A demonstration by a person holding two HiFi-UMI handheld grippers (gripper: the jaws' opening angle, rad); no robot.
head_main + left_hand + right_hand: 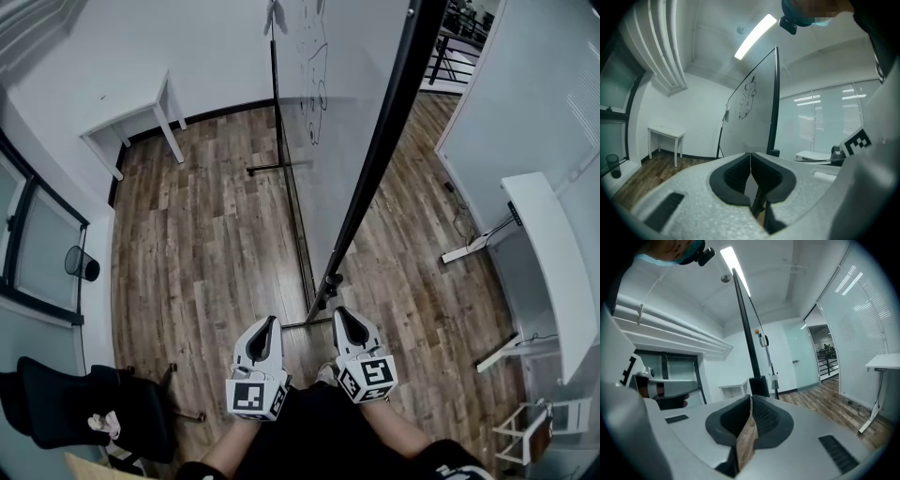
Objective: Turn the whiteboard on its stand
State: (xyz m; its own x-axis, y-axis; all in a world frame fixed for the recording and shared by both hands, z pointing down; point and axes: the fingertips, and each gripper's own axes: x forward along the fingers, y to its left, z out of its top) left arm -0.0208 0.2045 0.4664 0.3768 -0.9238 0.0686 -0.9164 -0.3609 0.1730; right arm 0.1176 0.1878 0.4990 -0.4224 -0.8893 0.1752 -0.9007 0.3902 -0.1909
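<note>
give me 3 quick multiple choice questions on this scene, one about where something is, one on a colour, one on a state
1. In the head view, where does the small white table stand relative to the whiteboard?
A) to its left, by the wall
B) to its right
C) under it

2. What colour is the whiteboard's frame?
A) red
B) black
C) yellow

3. How do the left gripper and right gripper stand?
A) both wide open
B) left clamped on the frame
C) both shut, empty

Answers:
1 A, the table sits by the wall at the left.
2 B, the edge facing the person is black.
3 C, each gripper view shows its jaws together with nothing between them.
</note>
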